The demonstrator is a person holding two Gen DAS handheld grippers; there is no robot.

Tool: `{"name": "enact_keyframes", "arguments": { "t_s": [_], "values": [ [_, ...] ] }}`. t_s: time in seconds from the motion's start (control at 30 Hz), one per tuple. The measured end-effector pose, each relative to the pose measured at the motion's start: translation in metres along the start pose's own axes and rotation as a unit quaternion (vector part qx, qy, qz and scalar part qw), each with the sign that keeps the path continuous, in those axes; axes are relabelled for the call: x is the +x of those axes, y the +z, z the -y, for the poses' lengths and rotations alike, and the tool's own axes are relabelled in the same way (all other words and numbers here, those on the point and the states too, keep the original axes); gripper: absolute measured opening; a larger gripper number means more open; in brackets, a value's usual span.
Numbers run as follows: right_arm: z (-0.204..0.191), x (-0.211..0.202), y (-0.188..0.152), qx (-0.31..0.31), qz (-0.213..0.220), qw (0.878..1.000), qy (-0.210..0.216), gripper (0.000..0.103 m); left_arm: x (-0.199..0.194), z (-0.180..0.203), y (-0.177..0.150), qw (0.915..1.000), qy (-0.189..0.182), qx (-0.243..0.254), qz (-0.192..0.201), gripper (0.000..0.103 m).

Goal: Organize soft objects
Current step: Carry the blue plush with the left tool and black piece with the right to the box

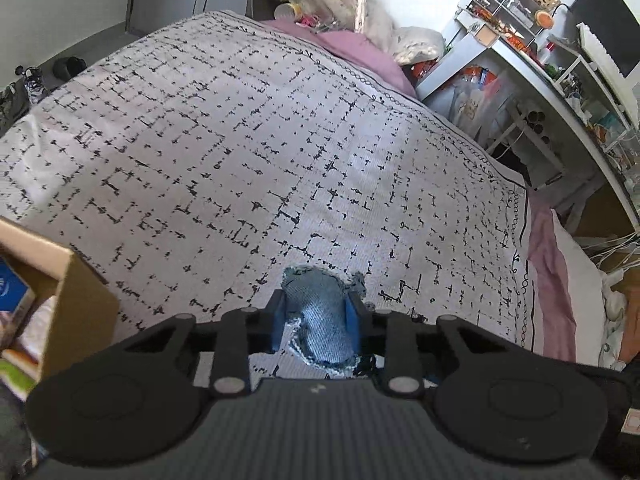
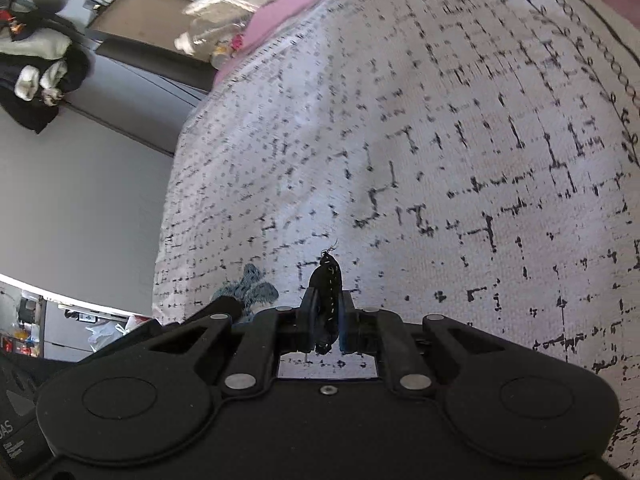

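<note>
While over bedspread (image 1: 240, 128), left claw (image 1: 316, 316) pinches one denim piece (image 1: 324, 320) — right claw (image 2: 326, 312) pinches one black piece (image 2: 328, 292).

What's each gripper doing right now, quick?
Left gripper: closed on a light blue frayed denim piece.
Right gripper: closed on a thin black fabric piece with white stitching.

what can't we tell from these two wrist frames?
- Left wrist view: the denim piece runs under the left gripper; its near end and full shape are hidden.
- Right wrist view: the black fabric clamped in the right gripper shows edge-on only; what it is stays unclear.
- Left wrist view: the cardboard box is cut by the frame edge; its contents are mostly out of view.
</note>
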State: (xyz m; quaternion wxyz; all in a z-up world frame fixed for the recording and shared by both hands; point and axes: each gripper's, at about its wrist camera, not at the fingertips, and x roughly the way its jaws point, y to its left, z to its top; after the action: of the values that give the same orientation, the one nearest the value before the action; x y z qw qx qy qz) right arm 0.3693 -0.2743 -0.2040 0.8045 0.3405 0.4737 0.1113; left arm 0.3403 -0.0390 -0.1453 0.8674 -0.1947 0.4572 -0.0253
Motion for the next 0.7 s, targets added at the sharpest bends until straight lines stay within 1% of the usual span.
{"name": "enact_keyframes", "arguments": {
  "t_s": [0.23, 0.37, 0.47, 0.7],
  "values": [
    [-0.016, -0.020, -0.007, -0.032, 0.024, 0.999, 0.009, 0.010, -0.025, -0.003, -0.003, 0.9999, 0.004, 0.004, 0.012, 0.030],
    [-0.022, -0.029, -0.011, -0.046, 0.036, 0.998, 0.006, 0.010, -0.037, -0.005, -0.002, 0.9997, 0.004, 0.011, 0.020, 0.030],
    [-0.028, -0.037, -0.015, -0.058, 0.050, 0.997, -0.001, 0.010, -0.046, -0.008, -0.003, 0.9996, 0.003, 0.010, 0.025, 0.030],
    [-0.043, -0.045, -0.023, -0.086, 0.067, 0.994, -0.015, 0.010, -0.066, -0.017, -0.005, 0.9994, 0.000, 0.010, 0.035, 0.030]
  ]
}}
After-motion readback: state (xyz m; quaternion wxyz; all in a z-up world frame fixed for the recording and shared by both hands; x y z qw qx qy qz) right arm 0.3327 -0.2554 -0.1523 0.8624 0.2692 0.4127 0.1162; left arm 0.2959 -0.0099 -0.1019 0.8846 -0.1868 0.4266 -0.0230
